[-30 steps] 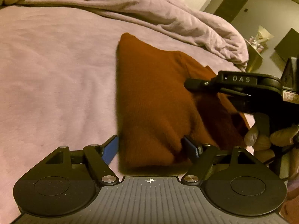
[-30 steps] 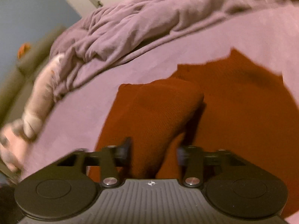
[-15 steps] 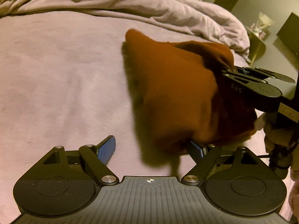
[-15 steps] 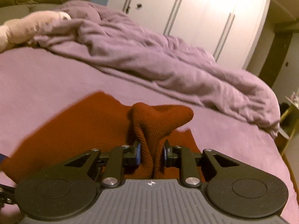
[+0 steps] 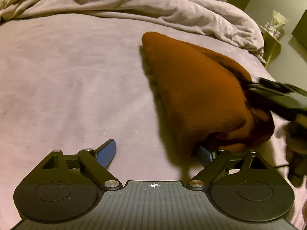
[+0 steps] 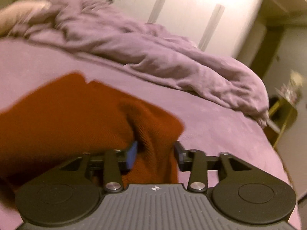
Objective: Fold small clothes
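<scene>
Right wrist view, rust knit garment bunched between right hand-held gripper, jaws opening.

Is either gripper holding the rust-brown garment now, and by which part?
Neither grips it. A fold of the garment sits between the opening right gripper; left gripper is open.

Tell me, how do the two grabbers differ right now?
The left grabber is spread wide with bare bedsheet between its fingers; the right grabber has the rust sweater bunched between narrower jaws, which are opening. The left barely touches the sweater's edge. Both are black with blue pads.
</scene>
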Tool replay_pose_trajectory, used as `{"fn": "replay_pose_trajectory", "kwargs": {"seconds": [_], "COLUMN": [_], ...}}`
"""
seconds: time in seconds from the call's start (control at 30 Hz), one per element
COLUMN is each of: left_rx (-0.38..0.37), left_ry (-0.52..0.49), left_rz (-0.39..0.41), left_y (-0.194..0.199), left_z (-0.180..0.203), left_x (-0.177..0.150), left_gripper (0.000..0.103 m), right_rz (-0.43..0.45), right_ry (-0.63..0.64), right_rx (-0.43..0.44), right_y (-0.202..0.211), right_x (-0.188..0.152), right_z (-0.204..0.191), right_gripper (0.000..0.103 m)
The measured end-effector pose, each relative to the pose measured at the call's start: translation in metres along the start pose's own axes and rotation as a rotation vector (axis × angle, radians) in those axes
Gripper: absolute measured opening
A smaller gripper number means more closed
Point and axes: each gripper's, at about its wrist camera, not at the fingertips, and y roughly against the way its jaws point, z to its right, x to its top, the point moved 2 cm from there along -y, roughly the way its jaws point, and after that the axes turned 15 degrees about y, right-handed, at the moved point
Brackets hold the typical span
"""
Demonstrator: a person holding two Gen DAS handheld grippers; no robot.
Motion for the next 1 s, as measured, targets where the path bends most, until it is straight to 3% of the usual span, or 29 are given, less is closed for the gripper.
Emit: {"fn": "replay_pose_trajectory", "kwargs": {"seconds": [0.1, 0.27, 0.47, 0.53, 0.63, 0.7, 0.77, 0.87, 1.0], "left_rx": [0.003, 0.023, 0.040, 0.047, 0.058, 0.056, 0.049, 0.025, -0.020], "left_ry": [0.014, 0.040, 0.055, 0.047, 0.039, 0.042, 0.046, 0.066, 0.083], "left_rz": [0.003, 0.023, 0.035, 0.041, 0.047, 0.043, 0.039, 0.032, 0.020], "left_y": [0.000, -0.003, -0.004, -0.005, -0.005, -0.005, -0.004, -0.004, -0.003], "left_z": [0.000, 0.007, 0.007, 0.007, 0.009, 0.009, 0.006, -0.001, -0.010], "left_x": [0.001, 0.000, -0.001, -0.002, -0.002, -0.001, 0.001, 0.003, 0.003], "left_gripper": [0.092, 0.092, 0.092, 0.092, 0.092, 0.092, 0.093, 0.093, 0.093], "right_rz": [0.027, 0.008, 0.031, 0.010, 0.000, -0.009, 0.008, 0.079, -0.017], "right_ry": [-0.206, -0.663, -0.924, -0.968, -1.019, -1.002, -0.912, -0.765, -0.732], "right_rx": [0.005, 0.252, 0.470, 0.489, 0.515, 0.508, 0.445, 0.269, 0.250], "right_y": [0.040, 0.085, 0.077, 0.062, 0.045, 0.037, 0.040, 0.059, 0.041], "right_x": [-0.013, -0.072, -0.097, -0.095, -0.093, -0.087, -0.078, -0.068, -0.087], "right_z": [0.025, 0.042, 0.029, 0.024, 0.019, 0.015, 0.017, 0.027, 0.025], "right_gripper": [0.062, 0.063, 0.062, 0.061, 0.049, 0.015, 0.011, 0.010, 0.011]}}
